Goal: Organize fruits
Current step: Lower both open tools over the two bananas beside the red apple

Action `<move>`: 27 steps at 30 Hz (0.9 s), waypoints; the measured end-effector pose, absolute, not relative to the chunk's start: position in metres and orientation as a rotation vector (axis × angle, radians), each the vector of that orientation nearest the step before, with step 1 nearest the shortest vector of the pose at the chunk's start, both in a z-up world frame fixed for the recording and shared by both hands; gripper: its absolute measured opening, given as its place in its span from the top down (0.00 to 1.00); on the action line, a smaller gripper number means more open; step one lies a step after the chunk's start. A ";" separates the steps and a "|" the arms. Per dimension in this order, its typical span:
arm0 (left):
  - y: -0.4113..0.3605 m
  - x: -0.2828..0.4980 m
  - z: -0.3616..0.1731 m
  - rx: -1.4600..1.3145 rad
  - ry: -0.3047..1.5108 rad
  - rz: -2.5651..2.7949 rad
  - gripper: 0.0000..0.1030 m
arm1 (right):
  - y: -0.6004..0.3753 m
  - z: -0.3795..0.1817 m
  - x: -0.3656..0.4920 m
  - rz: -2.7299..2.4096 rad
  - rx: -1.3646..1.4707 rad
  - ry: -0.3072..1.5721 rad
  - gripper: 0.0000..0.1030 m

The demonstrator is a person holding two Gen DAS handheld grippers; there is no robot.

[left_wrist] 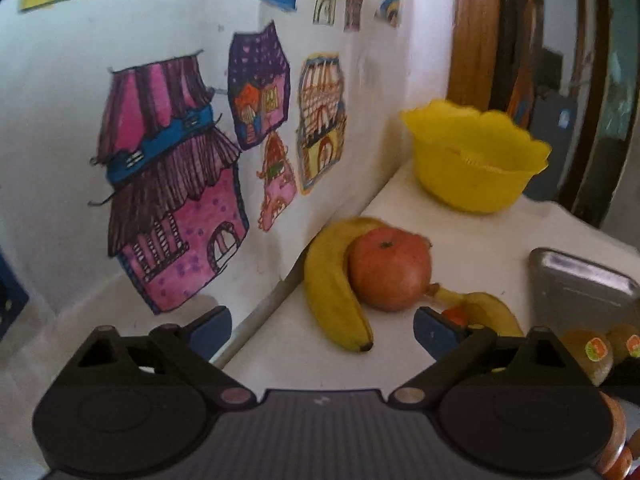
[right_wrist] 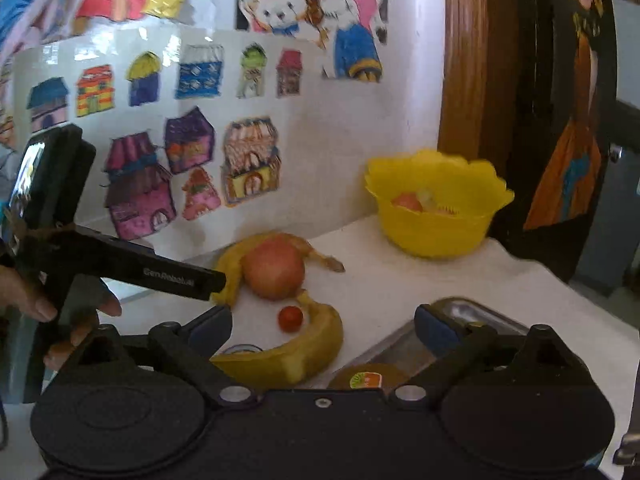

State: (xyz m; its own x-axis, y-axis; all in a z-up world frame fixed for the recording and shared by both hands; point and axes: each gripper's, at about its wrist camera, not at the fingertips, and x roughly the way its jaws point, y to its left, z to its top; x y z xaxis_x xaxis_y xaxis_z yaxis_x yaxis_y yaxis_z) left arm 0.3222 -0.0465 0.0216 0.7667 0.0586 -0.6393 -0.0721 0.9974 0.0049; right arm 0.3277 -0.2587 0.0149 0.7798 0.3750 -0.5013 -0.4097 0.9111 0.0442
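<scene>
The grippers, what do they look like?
Both are black plastic with blue fingertip pads. The left gripper has round discs at its base and silver pins. The right gripper looks the same. In its view, the other one's arm carries white lettering, held by a bare hand.

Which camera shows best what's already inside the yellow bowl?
The right wrist view: it looks down over the yellow bowl rim, showing reddish and pale fruit inside. The left wrist view sees the bowl from lower, so mostly its outer wall; the contents stay hidden.

Dim, soft indoor light; both fisheye views motion-blurred, bowed and dark-cornered at edges.
</scene>
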 end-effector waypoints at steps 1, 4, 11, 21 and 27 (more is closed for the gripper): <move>-0.047 0.327 0.024 -0.026 0.723 0.069 0.05 | -0.258 0.016 0.332 0.417 -0.071 0.552 0.09; -0.048 0.339 0.026 -0.019 0.779 0.077 0.10 | -0.256 0.017 0.344 0.404 -0.091 0.615 0.12; -0.046 0.367 0.017 -0.056 0.878 0.097 0.25 | -0.243 0.013 0.372 0.384 -0.121 0.706 0.20; -0.054 0.395 -0.003 -0.070 0.994 0.128 0.44 | -0.226 0.006 0.407 0.391 -0.178 0.843 0.26; -0.061 0.408 -0.003 -0.058 1.012 0.134 0.49 | -0.211 -0.007 0.426 0.389 -0.237 0.908 0.31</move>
State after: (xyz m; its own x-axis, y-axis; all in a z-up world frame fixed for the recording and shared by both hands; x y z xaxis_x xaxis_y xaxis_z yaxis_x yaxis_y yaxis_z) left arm 0.4082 -0.0610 -0.0034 0.5228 0.0851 -0.8482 -0.1385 0.9903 0.0140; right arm 0.4256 -0.2111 -0.0074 0.5526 0.2271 -0.8019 -0.4240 0.9049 -0.0359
